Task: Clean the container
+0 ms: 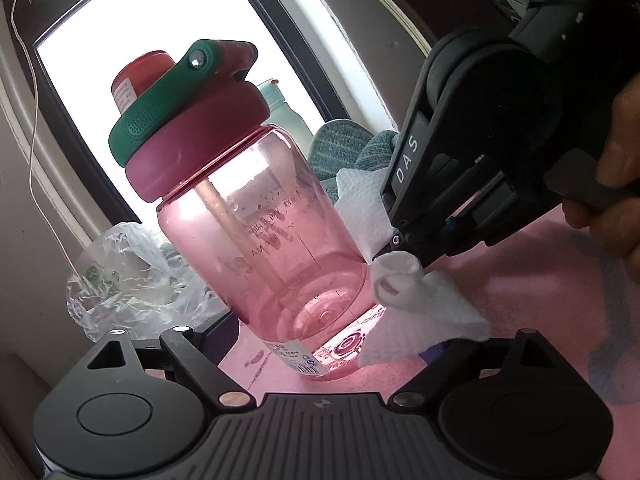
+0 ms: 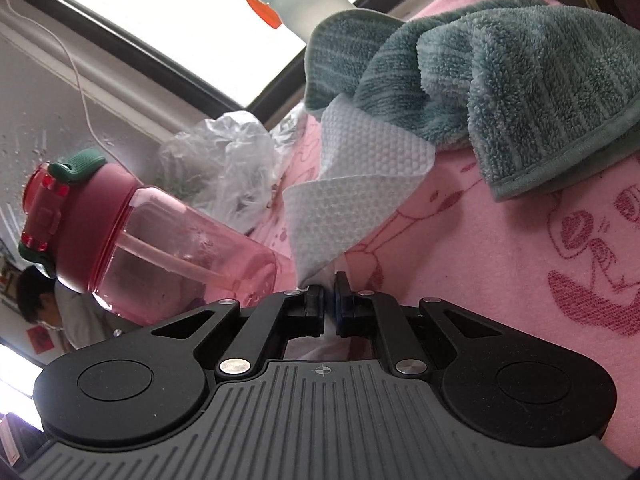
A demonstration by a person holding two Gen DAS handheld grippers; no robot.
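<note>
A clear pink bottle (image 1: 260, 240) with a dark red lid and green flip handle (image 1: 160, 116) stands on a pink printed cloth (image 1: 520, 280), a straw inside it. Its base sits between the wide-spread fingers of my left gripper (image 1: 352, 334). The pads do not press on it, and there is a gap on the right side. My right gripper (image 1: 390, 254) comes in from the right, shut on a white paper towel (image 1: 408, 304) beside the bottle's lower wall. The right wrist view shows the bottle (image 2: 180, 248) at left and the towel (image 2: 352, 200) pinched in the right gripper (image 2: 329, 296).
A teal terry towel (image 2: 500, 80) lies bunched behind on the pink cloth (image 2: 500, 260). A frosted bottle (image 2: 304, 0) with a mint cap stands by the window. A crumpled plastic bag (image 1: 120, 280) lies left of the pink bottle. A white cord (image 1: 32, 120) hangs down the wall.
</note>
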